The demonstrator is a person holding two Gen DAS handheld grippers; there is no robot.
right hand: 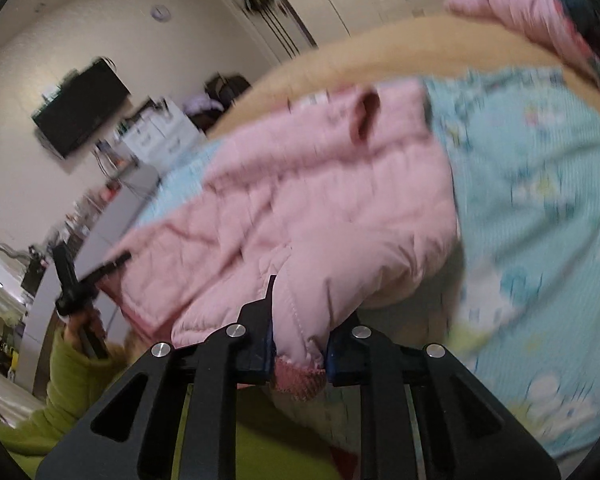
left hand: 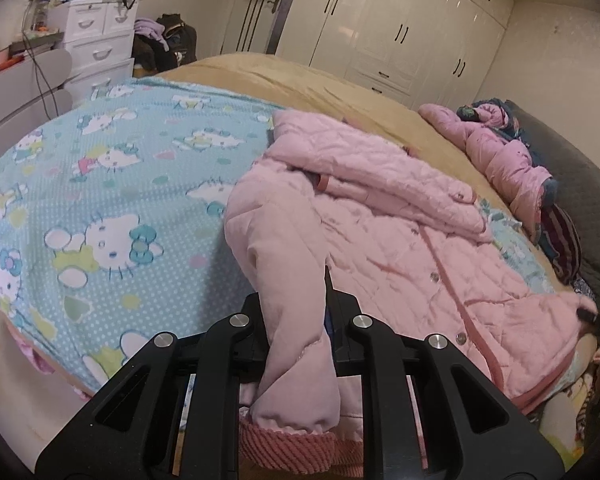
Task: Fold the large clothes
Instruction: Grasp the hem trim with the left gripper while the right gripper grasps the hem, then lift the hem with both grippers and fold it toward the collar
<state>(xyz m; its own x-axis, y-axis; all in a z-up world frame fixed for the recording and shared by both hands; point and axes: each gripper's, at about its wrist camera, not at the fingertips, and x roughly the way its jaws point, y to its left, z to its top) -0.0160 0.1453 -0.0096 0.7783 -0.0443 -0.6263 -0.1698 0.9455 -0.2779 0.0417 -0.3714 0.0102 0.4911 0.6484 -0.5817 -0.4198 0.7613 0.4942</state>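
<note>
A pink quilted jacket point(left hand: 380, 240) lies spread on a blue cartoon-cat blanket point(left hand: 100, 200) on the bed, with its collar towards the far side. My left gripper point(left hand: 296, 304) is shut on one sleeve point(left hand: 296, 352). That sleeve's ribbed cuff point(left hand: 288, 444) hangs below the jaws. In the blurred right wrist view, my right gripper point(right hand: 300, 320) is shut on another part of the jacket point(right hand: 300, 200) near a ribbed pink cuff point(right hand: 298, 380), with padded fabric bulging between the pads. The left gripper point(right hand: 100, 268) shows at that view's left, held by a hand in a green sleeve point(right hand: 72, 380).
A tan bedcover point(left hand: 300, 80) lies under the blanket. A second pink coat point(left hand: 496, 148) and dark clothes are piled by the grey headboard point(left hand: 580, 184). White drawers point(left hand: 96, 52), a desk and a wardrobe point(left hand: 400, 28) stand beyond the bed. A black screen point(right hand: 80, 112) hangs on the wall.
</note>
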